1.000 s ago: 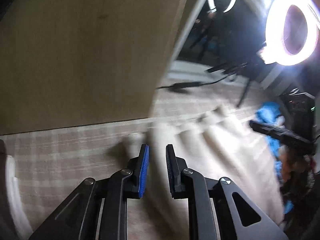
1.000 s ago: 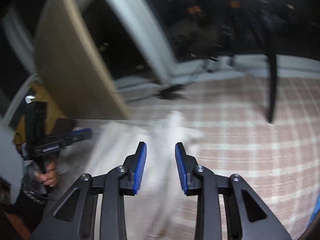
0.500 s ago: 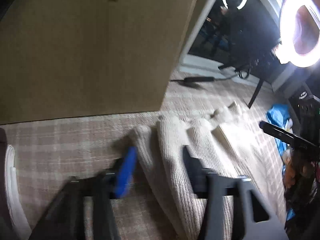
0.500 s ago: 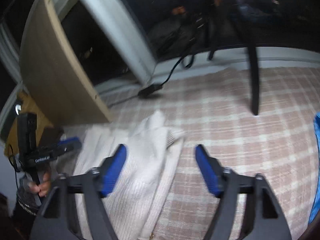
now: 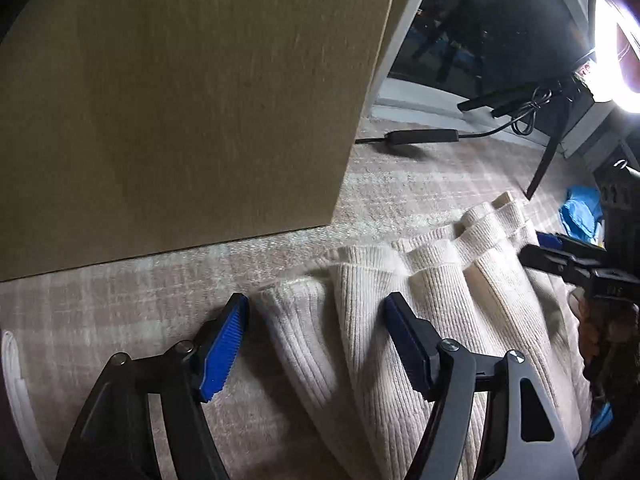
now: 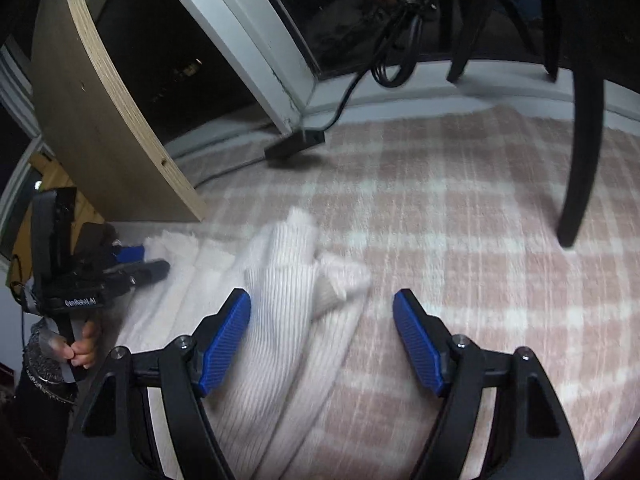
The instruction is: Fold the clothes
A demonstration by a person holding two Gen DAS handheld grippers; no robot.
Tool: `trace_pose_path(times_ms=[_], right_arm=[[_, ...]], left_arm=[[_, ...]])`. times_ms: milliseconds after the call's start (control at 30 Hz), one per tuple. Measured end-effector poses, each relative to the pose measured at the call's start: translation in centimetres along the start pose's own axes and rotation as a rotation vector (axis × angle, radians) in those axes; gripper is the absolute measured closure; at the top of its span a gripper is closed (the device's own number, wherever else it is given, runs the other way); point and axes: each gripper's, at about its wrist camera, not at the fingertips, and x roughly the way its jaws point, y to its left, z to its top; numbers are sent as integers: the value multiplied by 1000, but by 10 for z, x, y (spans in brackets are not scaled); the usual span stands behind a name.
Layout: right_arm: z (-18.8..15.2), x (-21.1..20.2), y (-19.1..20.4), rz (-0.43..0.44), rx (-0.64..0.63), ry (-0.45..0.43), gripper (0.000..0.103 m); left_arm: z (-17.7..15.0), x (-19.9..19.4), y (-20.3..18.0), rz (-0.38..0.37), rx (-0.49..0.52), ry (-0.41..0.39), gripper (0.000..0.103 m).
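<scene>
Faint white lettering, roughly "GenRobot.AI", on the left tool

A pink-and-white checked rug covers the floor. A plywood panel stands on it. Beside the panel lies a black power adapter; a bright ring light glows well beyond it.

Lighting: dim room; my ring light glares at upper right. Rug motion-blurred, edges bowed, corners black.

A cream ribbed knit garment lies bunched in folds on the carpet.
</scene>
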Motion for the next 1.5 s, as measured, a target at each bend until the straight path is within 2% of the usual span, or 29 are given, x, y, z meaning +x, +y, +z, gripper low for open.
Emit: trace_pose_path(times_ms=[33, 67, 100, 133, 200, 267, 367, 467, 567, 700, 800, 900, 967, 1033, 1067, 1133, 1167, 1200, 1300, 1367, 1500], right_arm=[[1, 2, 0, 19, -4, -1, 31], [3, 3, -1, 37, -7, -1, 38], [4, 5, -1, 58, -9, 0, 56], [4, 7, -1, 85, -4, 10, 60], [3, 7, -1, 127, 11, 15, 71], [2, 3, -1, 161, 29, 8, 74], [2, -19, 2, 208, 60, -37, 76], [4, -59, 18, 246, 50, -103, 77], [8, -114, 50, 263, -26, -187, 77], [6, -195, 92, 265, -119, -329, 77], [-15, -242, 118, 225, -186, -411, 77], [-56, -267, 137, 131, -267, -442, 78], [-100, -255, 137, 59, -314, -353, 76], [-152, -231, 127, -55, -311, -216, 72], [-183, -216, 114, -100, -275, -119, 72], [-221, -202, 90, -122, -158, 11, 72], [-232, -205, 81, -99, -87, 18, 72], [-241, -208, 74, -76, -24, 18, 72], [-231, -229, 72, -2, 49, -80, 72], [-211, -235, 79, 25, 43, -135, 72], [-164, -206, 89, 77, 19, -178, 72]], left_arm=[[0, 0, 0, -21, 2, -5, 48], [0, 1, -1, -42, 4, -11, 57], [0, 1, -1, -63, 6, -16, 64], [0, 1, -2, -101, 3, -19, 75], [1, 2, -7, -116, 9, -18, 82], [1, -4, -9, -121, 17, -12, 87], [2, -24, -9, -174, -5, -24, 89], [4, -65, -11, -223, -6, -71, 89], [7, -121, -27, -249, 41, -152, 89], [4, -208, -55, -255, 128, -302, 89], [-17, -261, -79, -246, 210, -378, 89], [-56, -271, -97, -196, 290, -386, 88], [-98, -251, -101, -207, 320, -308, 77], [-148, -211, -97, -190, 316, -163, 76], [-177, -185, -91, -183, 291, -46, 76], [-227, -148, -76, -175, 226, 176, 79], [-249, -139, -68, -163, 191, 250, 81], [-261, -138, -63, -157, 162, 274, 81], [-248, -156, -61, -181, 125, 192, 81], [-225, -160, -66, -187, 121, 118, 74], [-183, -142, -72, -179, 123, 14, 67]])
